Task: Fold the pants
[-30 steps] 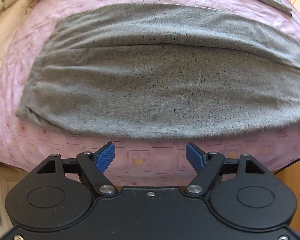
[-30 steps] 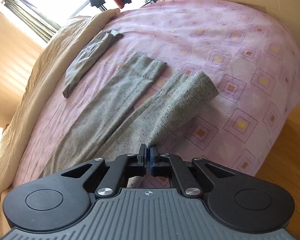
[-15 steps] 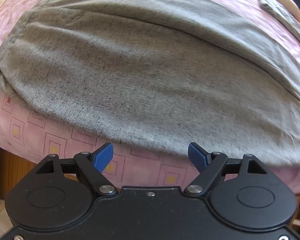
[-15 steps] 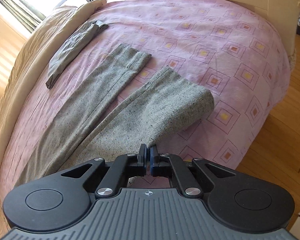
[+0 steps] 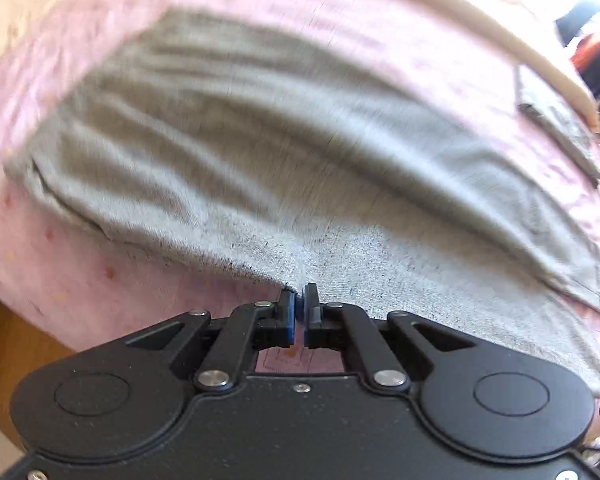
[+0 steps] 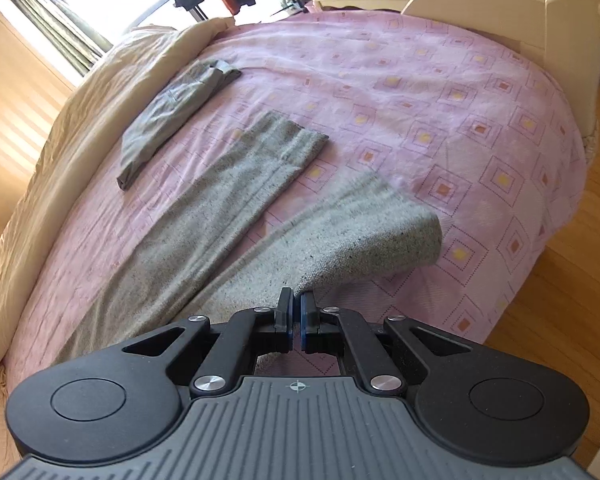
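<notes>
In the left wrist view, the grey pants (image 5: 284, 152) lie spread across the pink bedspread (image 5: 400, 28), filling the middle of the frame, blurred. At the lower centre the left gripper (image 5: 299, 307) has just been closing; its blue fingers (image 5: 287, 320) are now clenched on the near edge of the pants, which lifts slightly there. A folded grey garment (image 5: 556, 128) lies at the upper right.

In the right wrist view, a beige duvet (image 6: 60, 152) runs along the left edge, with the folded garment beside it at upper left. One leg lies flat in the centre. The right gripper (image 6: 297, 314) at lower centre is clenched on the other leg's edge, raised off the bedspread. The headboard (image 6: 500, 4) stands at the upper right.
</notes>
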Available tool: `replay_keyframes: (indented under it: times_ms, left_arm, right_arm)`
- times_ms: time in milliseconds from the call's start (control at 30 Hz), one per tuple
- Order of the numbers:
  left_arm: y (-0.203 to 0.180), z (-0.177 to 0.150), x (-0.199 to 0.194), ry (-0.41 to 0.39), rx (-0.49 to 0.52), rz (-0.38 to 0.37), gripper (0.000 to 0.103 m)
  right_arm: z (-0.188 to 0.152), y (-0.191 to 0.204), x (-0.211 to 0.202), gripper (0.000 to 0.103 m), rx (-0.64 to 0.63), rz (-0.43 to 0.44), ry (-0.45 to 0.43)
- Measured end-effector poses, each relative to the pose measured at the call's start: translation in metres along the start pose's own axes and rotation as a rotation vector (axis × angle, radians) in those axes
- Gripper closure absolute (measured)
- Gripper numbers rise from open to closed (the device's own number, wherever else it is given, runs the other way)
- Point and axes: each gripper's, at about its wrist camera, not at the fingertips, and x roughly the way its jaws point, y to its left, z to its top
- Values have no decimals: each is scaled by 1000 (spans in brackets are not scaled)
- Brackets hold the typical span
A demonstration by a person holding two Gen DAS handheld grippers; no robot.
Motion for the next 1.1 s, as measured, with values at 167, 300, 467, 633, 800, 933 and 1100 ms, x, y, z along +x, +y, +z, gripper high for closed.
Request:
replay_keyframes:
  times_ms: [167,300,467,633,800,933,1100]
  left_arm:
    - [-8,0,-32,-31,77,21,98]
    - [-20,16,-31,-42,76,69,98]
    - [-50,63,-30,-115,104,83,98]
    - [-81,117,3,-131,94,109,97]
    - [-107,148,43,-139,101,161,97]
    - [-125,165,77,-116,124,217,97]
    - [-141,181,110,-81,119,268,97]
  right_arm:
    - [-5,-14,-7,100,88,-17,38]
    - [-3,-13,0,100,106,-23,79]
    - [34,16,15,100,66,66,44]
    - [77,47,66,100,38,111,50]
    - [105,71,119,100,0,117,87]
    - [122,86,158,100,-29,109,130]
    - [133,94,195,99,-25,85,182]
